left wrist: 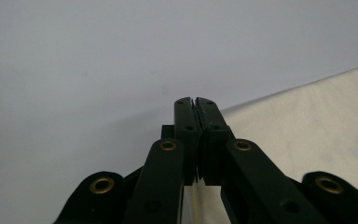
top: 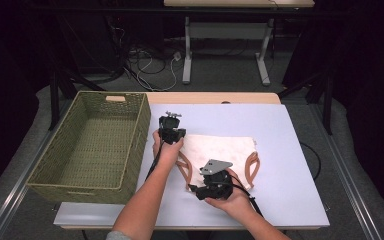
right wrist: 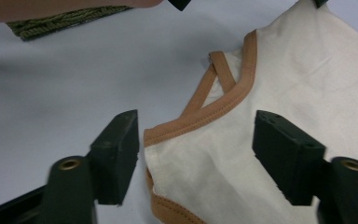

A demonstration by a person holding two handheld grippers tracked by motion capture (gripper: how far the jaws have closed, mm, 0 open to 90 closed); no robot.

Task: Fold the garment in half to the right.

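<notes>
A cream cloth tote bag (top: 220, 150) with tan handles lies flat on the pale surface (top: 290, 150), just right of the green woven basket (top: 95, 145). By the look of it the bag is light, soft and limp: it will sag and fold wherever it is not supported, and one layer may peel away from the other if only the top sheet is pinched. The stitched tan binding (right wrist: 200, 122) along the mouth seems the stiffest part (doubled fabric with a seam), so that edge or the base of a handle strap (right wrist: 221, 70) is probably the surest place to bite; the plain middle of the cloth would likely just bunch up.

The left gripper (top: 171, 131) sits at the bag's far left corner, its jaws pressed together; in the left gripper view the tips meet right at the cloth's edge, but I cannot tell whether any fabric is caught between them. The right gripper (right wrist: 196, 154) stands at the near edge with its jaws spread on either side of the bound corner, the cloth between them but not pinched.
</notes>
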